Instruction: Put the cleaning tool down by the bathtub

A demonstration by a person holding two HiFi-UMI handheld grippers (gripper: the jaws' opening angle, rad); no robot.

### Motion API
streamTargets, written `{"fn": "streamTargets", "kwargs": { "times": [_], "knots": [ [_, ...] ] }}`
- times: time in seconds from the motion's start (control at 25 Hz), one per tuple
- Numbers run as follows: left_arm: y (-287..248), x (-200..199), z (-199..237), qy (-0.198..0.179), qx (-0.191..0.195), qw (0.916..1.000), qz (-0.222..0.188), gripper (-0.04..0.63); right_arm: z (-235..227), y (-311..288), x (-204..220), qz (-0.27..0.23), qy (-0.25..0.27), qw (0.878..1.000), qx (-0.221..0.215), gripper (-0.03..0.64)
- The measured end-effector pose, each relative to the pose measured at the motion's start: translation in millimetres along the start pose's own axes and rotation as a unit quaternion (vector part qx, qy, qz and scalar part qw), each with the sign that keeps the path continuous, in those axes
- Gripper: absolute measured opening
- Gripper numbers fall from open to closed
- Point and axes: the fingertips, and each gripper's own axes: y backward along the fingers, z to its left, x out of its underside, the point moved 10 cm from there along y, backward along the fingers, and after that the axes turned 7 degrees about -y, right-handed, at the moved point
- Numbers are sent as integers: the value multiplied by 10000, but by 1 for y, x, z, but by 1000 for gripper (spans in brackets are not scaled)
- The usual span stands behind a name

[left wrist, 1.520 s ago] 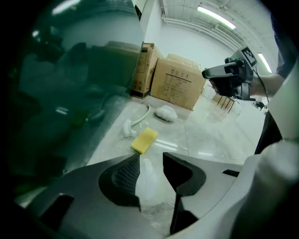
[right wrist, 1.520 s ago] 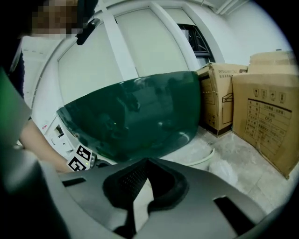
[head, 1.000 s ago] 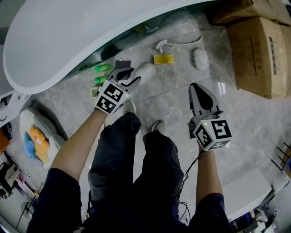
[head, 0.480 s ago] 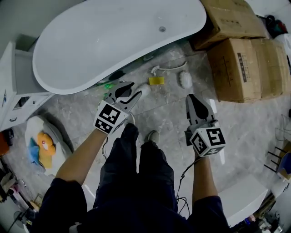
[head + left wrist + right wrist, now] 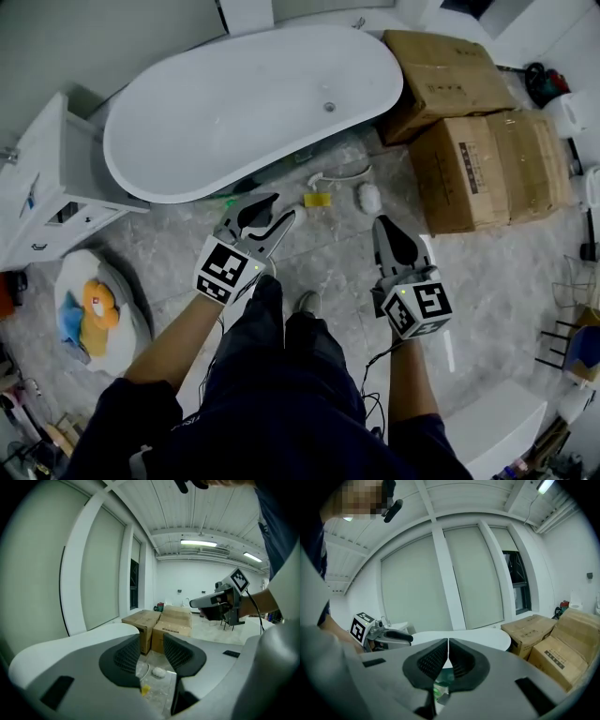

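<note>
In the head view my left gripper (image 5: pixel 279 208) hangs over the grey floor (image 5: pixel 487 272), just off the rim of the white bathtub (image 5: pixel 253 112). My right gripper (image 5: pixel 382 225) hangs to the right of my legs (image 5: pixel 281 366), well apart from the left one. The cleaning tool (image 5: pixel 339 174), a white brush with a curved handle, lies on the floor close to the bathtub's side. A yellow sponge (image 5: pixel 317 200) and a white oval pad (image 5: pixel 368 198) lie just beside it, ahead of both grippers and touched by neither. The right gripper view alone makes plain that its jaws are pressed together on nothing, and under them it shows something green (image 5: pixel 440 686) that I cannot identify. The left gripper view shows its jaws moderately parted and empty, with the sponge and pad framed in the gap. Cardboard boxes (image 5: pixel 473 169) close off the right side and a white cabinet (image 5: pixel 47 178) the left. Bare floor lies open between the boxes and my right gripper.
</note>
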Motion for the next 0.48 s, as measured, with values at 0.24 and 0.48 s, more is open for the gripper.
{"fn": "streamTargets", "kwargs": {
  "times": [0.24, 0.48],
  "knots": [
    [38, -42, -17, 103, -195, 9986, -486, 172, 22, 37, -24, -162, 189, 9997, -60, 11],
    [59, -64, -36, 84, -207, 9977, -638, 172, 32, 71, -35, -266, 242, 9993, -51, 11]
  ]
}}
